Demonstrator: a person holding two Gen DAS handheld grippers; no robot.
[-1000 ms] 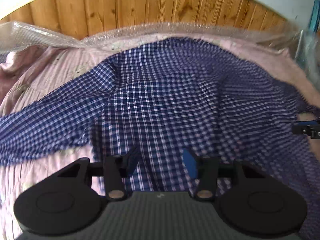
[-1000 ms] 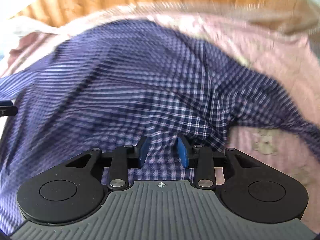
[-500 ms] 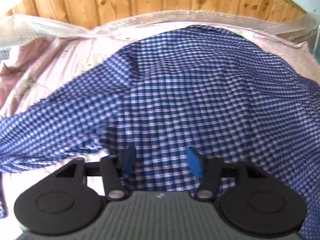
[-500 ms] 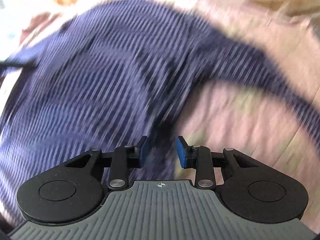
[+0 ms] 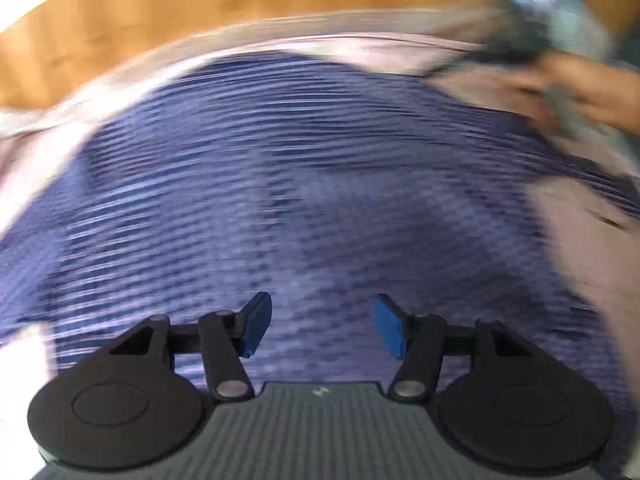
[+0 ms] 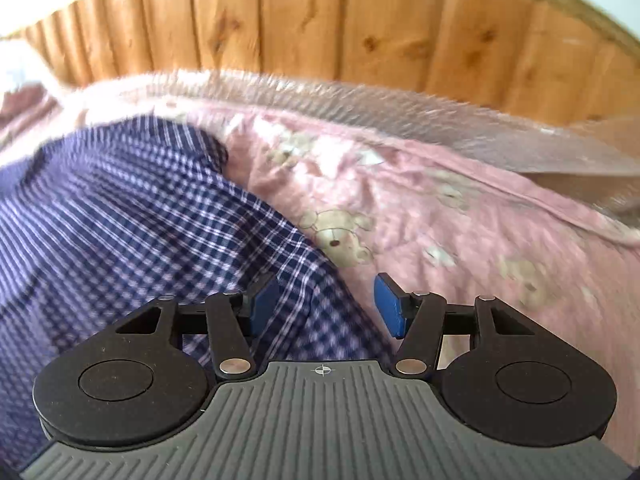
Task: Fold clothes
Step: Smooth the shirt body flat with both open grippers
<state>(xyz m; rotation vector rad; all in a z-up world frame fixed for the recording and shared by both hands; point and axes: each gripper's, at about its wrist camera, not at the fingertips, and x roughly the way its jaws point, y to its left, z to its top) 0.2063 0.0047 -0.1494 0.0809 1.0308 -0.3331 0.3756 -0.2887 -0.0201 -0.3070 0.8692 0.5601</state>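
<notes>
Pink bear-print bedsheet (image 6: 460,216), wooden headboard (image 6: 304,24)

Pink bear-print bedsheet (image 6: 460,216), wooden plank headboard (image 6: 360,28), possibly clear plastic wrap (image 6: 400,108) along its edge

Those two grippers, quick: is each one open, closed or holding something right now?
Left gripper: open, holding nothing, above the checked shirt.
Right gripper: open, jaws just widened; shirt edge lies between them, not pinched.

My work surface was a bed under a pink bear-print sheet (image 6: 460,216); the blue checked shirt (image 6: 132,216) lay directly on that sheet.
</notes>
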